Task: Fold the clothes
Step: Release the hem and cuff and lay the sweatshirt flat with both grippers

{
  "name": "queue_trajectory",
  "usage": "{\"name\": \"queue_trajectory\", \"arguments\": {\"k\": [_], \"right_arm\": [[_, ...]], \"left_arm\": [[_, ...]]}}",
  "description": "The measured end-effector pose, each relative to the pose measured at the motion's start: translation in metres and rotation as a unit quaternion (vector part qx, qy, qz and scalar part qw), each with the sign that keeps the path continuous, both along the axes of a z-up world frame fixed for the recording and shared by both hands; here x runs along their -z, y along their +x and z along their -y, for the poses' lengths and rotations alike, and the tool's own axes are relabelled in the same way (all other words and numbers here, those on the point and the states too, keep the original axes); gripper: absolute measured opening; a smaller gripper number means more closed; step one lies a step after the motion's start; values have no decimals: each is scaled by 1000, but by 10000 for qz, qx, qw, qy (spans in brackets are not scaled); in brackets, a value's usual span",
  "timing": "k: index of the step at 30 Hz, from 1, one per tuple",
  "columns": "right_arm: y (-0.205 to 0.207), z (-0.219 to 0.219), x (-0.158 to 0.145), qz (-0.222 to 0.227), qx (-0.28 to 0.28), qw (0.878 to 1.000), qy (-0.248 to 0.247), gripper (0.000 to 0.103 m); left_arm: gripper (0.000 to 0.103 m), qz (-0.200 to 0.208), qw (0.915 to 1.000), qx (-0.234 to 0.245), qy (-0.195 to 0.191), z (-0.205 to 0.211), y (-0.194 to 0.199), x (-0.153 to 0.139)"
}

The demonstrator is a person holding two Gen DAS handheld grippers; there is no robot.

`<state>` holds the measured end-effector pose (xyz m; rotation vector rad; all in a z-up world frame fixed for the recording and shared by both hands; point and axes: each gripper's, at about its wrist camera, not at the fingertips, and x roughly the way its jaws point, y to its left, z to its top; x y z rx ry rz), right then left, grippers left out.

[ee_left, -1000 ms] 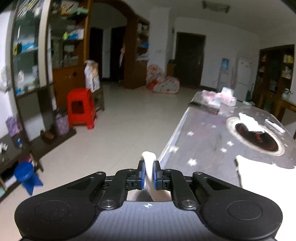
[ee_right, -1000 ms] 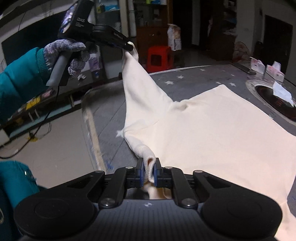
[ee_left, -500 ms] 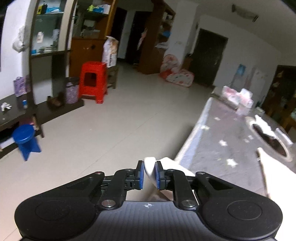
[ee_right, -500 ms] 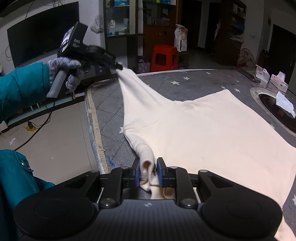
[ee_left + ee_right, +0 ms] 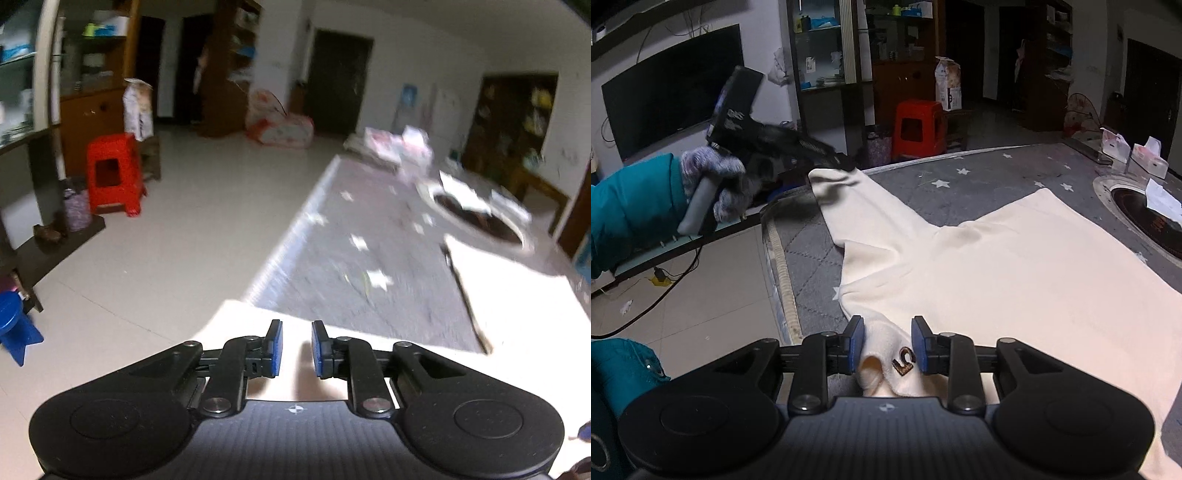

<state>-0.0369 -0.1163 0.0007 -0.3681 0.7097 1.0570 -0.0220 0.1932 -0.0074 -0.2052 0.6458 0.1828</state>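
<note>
Left wrist view: left gripper (image 5: pixel 296 345) jaws parted, nothing between the pads. Cream garment (image 5: pixel 517 295) lies under and ahead of them, sleeve (image 5: pixel 258 317) running toward 12 o'clock, body off at 2 o'clock on the counter (image 5: pixel 369 240). Picture is motion-blurred, so I cannot tell if the pads touch the cloth.

Right wrist view: right gripper (image 5: pixel 886 341) jaws apart, straddling the collar (image 5: pixel 886 354) without pinching it; a small logo patch (image 5: pixel 904 360) sits between them. Garment body spreads toward 2 o'clock. Sleeve stretches to 11 o'clock, its cuff (image 5: pixel 831 177) at the counter's rim right by the left gripper's tip.

Risks, my read: cuff sits at the edge, so with nothing holding it the sleeve may slide off toward the floor (image 5: pixel 701 288). Collar is bunched; folding without flattening would trap that wrinkle. Closing the right jaws here likely grabs both layers.
</note>
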Motion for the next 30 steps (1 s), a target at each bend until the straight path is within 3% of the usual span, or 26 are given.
{"name": "queue_trajectory", "arguments": {"k": [12, 16, 20, 25, 30], "right_arm": [[-15, 8, -4, -55, -93, 9999, 71, 29], [-18, 14, -9, -44, -65, 9999, 152, 32], [-10, 27, -18, 59, 266, 9992, 297, 35], [8, 37, -9, -54, 782, 9965, 285, 35], [8, 45, 0, -82, 968, 9951, 207, 37]], "left_arm": [[20, -137, 9948, -243, 984, -8, 41, 10], [20, 36, 9967, -136, 795, 7, 36, -8], [20, 269, 9977, 597, 152, 43, 22, -24], [20, 284, 9842, 1711, -357, 100, 22, -26], [20, 20, 9820, 1798, -572, 127, 49, -6]]}}
